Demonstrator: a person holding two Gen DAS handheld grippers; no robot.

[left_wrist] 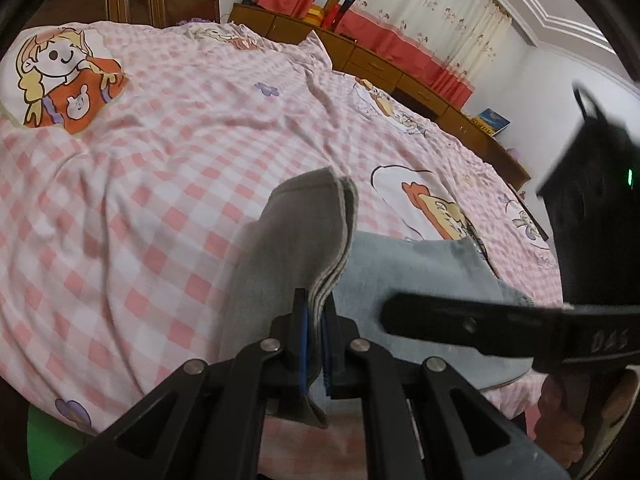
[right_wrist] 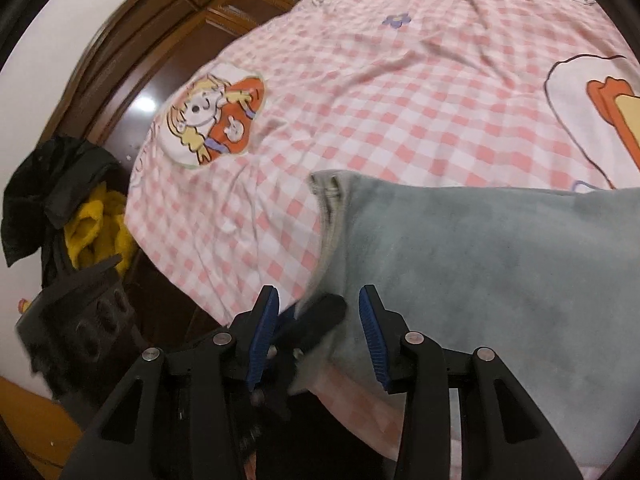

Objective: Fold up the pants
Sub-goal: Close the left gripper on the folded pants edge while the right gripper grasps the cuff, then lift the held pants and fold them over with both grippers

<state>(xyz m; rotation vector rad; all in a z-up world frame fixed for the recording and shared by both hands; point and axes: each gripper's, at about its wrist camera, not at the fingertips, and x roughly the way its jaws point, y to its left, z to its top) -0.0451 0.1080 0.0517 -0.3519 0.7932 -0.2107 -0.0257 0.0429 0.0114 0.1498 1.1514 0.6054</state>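
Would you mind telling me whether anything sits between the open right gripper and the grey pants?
Yes: the left gripper, shut on the pants edge, sits between the right gripper fingers.

Soft daylight, motion blur, fisheye-warped edges.

We see the pants (left_wrist: 296, 240) as soft, matt grey cloth with a stitched layered hem at center frame. The bedsheet (left_wrist: 168, 184) is thin, wrinkled pink-checked cotton-like cloth. The left gripper (left_wrist: 315, 332) is matt black plastic with ribbed blue pads and shiny metal pins. At upper left of the right wrist view, the wardrobe (right_wrist: 168, 40) is glossy dark wood.
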